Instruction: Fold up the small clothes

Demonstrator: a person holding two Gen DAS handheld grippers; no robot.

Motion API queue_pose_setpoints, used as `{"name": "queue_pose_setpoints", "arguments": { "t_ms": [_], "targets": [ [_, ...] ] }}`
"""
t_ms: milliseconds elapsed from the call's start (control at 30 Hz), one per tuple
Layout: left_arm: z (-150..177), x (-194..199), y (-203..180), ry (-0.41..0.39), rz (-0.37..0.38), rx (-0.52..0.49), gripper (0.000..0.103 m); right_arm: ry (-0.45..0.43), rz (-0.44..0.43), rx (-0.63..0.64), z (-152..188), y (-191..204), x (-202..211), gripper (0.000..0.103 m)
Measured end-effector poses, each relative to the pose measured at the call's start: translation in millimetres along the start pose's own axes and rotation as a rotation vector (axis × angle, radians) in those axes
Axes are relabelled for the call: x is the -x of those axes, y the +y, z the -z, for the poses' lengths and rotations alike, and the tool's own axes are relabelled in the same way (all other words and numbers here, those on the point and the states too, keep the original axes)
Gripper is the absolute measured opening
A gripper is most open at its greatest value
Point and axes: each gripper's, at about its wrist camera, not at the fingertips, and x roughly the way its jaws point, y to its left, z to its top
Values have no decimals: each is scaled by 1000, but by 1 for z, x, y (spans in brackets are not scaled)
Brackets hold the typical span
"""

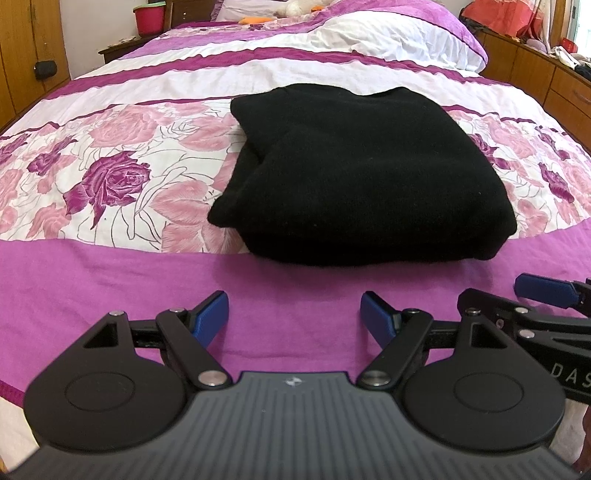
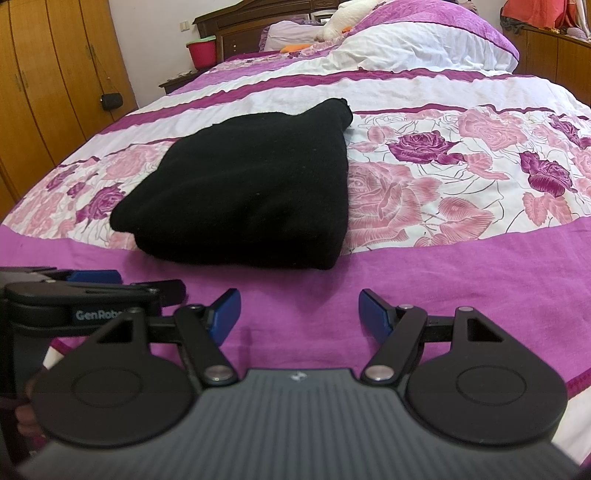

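A black garment [image 1: 354, 173] lies folded into a thick rectangle on the bed's flowered cover; it also shows in the right wrist view [image 2: 247, 188]. My left gripper [image 1: 293, 314] is open and empty, low over the purple band of the cover, a short way in front of the garment's near edge. My right gripper [image 2: 299, 312] is open and empty too, just in front of the garment's near right corner. Each gripper shows at the edge of the other's view: the right one [image 1: 546, 295], the left one [image 2: 92, 284].
The bed cover [image 1: 110, 184] has pink and purple roses and purple bands. Pillows [image 1: 388, 33] and a soft toy [image 2: 343, 18] lie at the head. Wooden wardrobes [image 2: 55, 74] stand on the left, a wooden cabinet [image 1: 546, 74] on the right. A red bucket [image 2: 202, 51] sits on the nightstand.
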Motion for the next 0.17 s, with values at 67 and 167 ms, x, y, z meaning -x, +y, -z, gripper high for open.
{"name": "queue_pose_setpoints", "arguments": {
  "t_ms": [67, 167],
  "targets": [
    [0, 0, 0, 1, 1, -1, 82, 0, 0, 0, 0, 0, 0, 72],
    [0, 0, -1, 1, 2, -1, 82, 2, -1, -2, 0, -1, 0, 72]
  ]
}}
